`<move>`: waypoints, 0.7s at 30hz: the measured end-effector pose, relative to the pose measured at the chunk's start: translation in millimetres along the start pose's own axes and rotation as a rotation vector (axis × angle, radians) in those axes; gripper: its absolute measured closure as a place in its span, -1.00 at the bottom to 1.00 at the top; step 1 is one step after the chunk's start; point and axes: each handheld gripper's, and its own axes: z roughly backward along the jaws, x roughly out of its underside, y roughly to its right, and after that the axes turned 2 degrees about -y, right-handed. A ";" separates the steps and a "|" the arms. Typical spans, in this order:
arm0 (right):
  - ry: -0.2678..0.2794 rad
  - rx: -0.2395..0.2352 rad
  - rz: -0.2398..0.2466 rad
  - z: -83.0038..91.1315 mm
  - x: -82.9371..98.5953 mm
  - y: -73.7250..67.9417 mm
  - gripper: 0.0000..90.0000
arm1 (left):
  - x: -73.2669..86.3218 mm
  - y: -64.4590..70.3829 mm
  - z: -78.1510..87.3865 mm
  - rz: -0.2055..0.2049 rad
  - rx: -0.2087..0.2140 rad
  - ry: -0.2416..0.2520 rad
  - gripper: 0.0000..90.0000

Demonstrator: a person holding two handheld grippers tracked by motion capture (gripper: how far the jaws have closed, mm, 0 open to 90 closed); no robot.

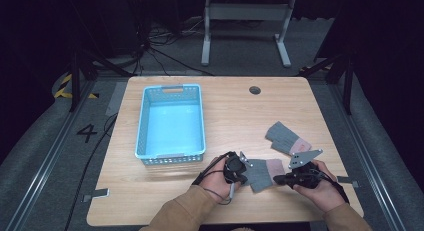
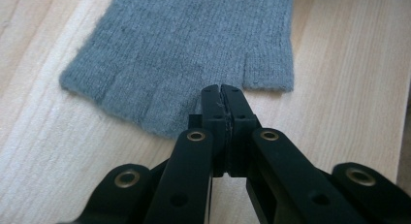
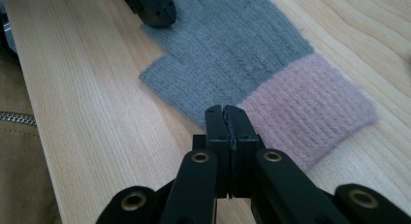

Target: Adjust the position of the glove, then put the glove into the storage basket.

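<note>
A grey fingerless glove with a pink cuff point(image 1: 262, 173) lies flat near the table's front edge, between my two grippers. My left gripper point(image 1: 246, 175) is shut, its tips point(image 2: 222, 90) over the glove's point(image 2: 194, 44) finger end. My right gripper point(image 1: 276, 180) is also shut, its tips point(image 3: 225, 111) at the glove's point(image 3: 242, 49) near edge, where grey meets the pink cuff point(image 3: 310, 103). No fabric shows between either pair of jaws. The left gripper's tip point(image 3: 154, 8) rests at the far end of the glove in the right gripper view. A second, matching glove point(image 1: 286, 138) lies further back to the right.
An empty light-blue plastic basket point(image 1: 171, 156) stands on the left half of the wooden table point(image 1: 235, 111). A round cable hole point(image 1: 255, 90) sits near the far edge. A brown sleeve point(image 3: 17, 136) lies at the table's front edge.
</note>
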 end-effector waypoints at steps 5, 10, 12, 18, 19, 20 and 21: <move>0.008 0.003 -0.006 1.9 0.3 1.1 1.00 | 0.0 0.0 1.8 0.012 0.002 0.027 0.85; 0.033 0.013 -0.009 4.8 1.0 2.8 1.00 | -0.5 0.1 10.0 0.019 -0.002 0.069 0.61; 0.040 0.007 -0.011 5.4 1.3 3.4 0.94 | -0.8 -0.4 13.6 0.024 0.010 0.087 0.51; 0.050 0.015 -0.019 5.6 1.9 4.8 0.87 | -0.8 -0.6 26.2 0.040 0.013 0.120 0.39; 0.054 0.014 -0.021 5.8 1.7 5.0 0.86 | -0.5 -1.0 28.4 0.043 0.011 0.121 0.37; 0.057 0.012 -0.022 6.0 1.6 5.2 0.82 | -0.4 -1.9 30.3 0.038 0.009 0.129 0.36; 0.063 0.015 -0.019 6.0 1.5 5.6 0.79 | 0.1 -2.5 32.3 0.045 0.007 0.134 0.35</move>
